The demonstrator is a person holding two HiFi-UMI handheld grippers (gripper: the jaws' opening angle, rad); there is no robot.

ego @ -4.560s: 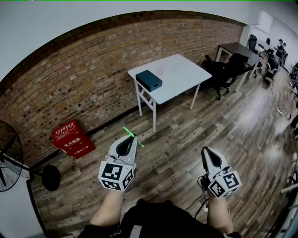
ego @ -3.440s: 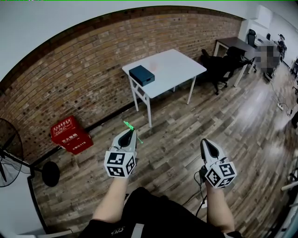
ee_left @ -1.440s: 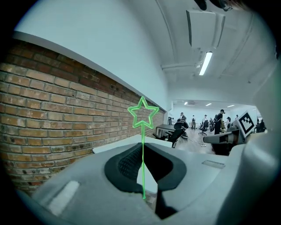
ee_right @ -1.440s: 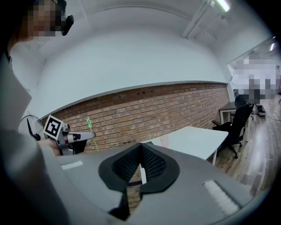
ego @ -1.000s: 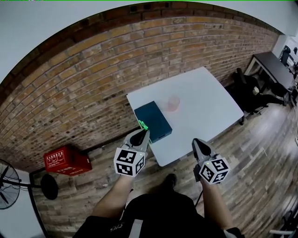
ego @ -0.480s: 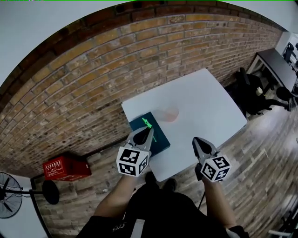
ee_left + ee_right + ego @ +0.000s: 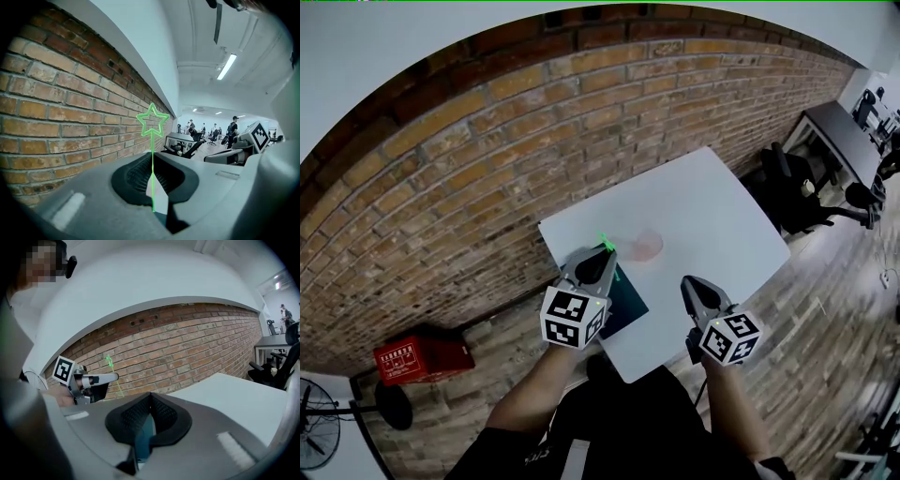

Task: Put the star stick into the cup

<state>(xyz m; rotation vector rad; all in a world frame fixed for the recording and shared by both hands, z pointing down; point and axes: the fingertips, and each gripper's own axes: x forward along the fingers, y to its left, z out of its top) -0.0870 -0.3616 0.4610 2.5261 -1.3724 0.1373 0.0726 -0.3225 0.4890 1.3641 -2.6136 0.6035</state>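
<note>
Thin translucent green plastic star stick (image 7: 152,161); translucent pink plastic cup (image 7: 648,246); smooth matt white tabletop (image 7: 712,211); rough red brick wall (image 7: 469,159); grained wood-plank floor (image 7: 830,305).

From my station I see two hand-held grippers of the same build. The left gripper (image 7: 605,255) has a pale grey shell that narrows to a point, with a dark opening on its upper face. At its seven o'clock end sits a white cube (image 7: 574,318) with black square markers on every visible face. The right gripper (image 7: 687,283) has the same grey shell, and its own marker cube (image 7: 728,337) sits at the five o'clock end. In the gripper views the pads (image 7: 140,174) are black and ribbed, set in a smooth grey body with small pale rectangles on it. The person wears black clothing (image 7: 628,422); the forearms are uncovered.
</note>
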